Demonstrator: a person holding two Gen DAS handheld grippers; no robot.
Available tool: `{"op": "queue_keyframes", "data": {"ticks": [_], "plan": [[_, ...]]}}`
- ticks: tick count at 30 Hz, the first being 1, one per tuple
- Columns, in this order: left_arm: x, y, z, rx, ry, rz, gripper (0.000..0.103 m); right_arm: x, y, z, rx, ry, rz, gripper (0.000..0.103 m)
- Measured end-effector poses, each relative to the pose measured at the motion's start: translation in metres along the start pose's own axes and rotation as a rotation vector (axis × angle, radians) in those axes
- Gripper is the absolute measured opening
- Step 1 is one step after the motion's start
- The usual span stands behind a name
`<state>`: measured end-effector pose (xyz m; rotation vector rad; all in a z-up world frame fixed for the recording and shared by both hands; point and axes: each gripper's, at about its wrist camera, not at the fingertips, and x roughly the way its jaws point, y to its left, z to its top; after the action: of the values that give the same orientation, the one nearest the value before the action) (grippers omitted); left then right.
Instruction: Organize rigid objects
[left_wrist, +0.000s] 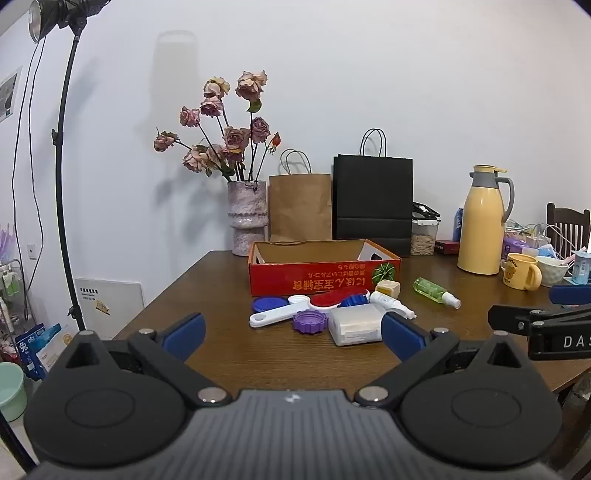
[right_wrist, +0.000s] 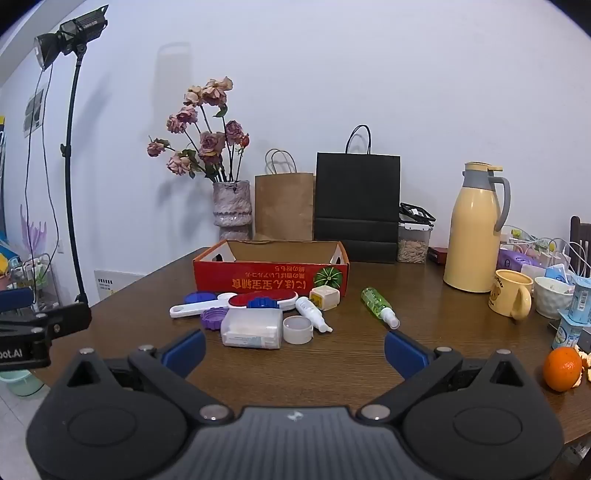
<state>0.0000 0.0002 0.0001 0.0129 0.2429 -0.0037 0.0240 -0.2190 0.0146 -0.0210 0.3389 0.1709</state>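
Note:
A red cardboard box stands open on the brown table. In front of it lies a pile of small items: a white rectangular container, a purple lid, a blue lid, a white scoop, a red oval brush, a white tube, a cream cube, a white cap and a green spray bottle. My left gripper and right gripper are open and empty, both short of the pile.
At the back stand a vase of dried roses, a brown bag, a black bag and a yellow thermos. A yellow mug, cups and an orange sit at the right. A light stand is left.

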Motion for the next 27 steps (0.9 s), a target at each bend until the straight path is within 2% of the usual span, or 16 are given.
{"op": "queue_keyframes", "data": {"ticks": [27], "plan": [[0.0018,0.0021,-0.0014,0.001,0.013,0.001,0.103,0.0001,0.0018,-0.0012,-0.001,-0.003,0.000,0.103]]}}
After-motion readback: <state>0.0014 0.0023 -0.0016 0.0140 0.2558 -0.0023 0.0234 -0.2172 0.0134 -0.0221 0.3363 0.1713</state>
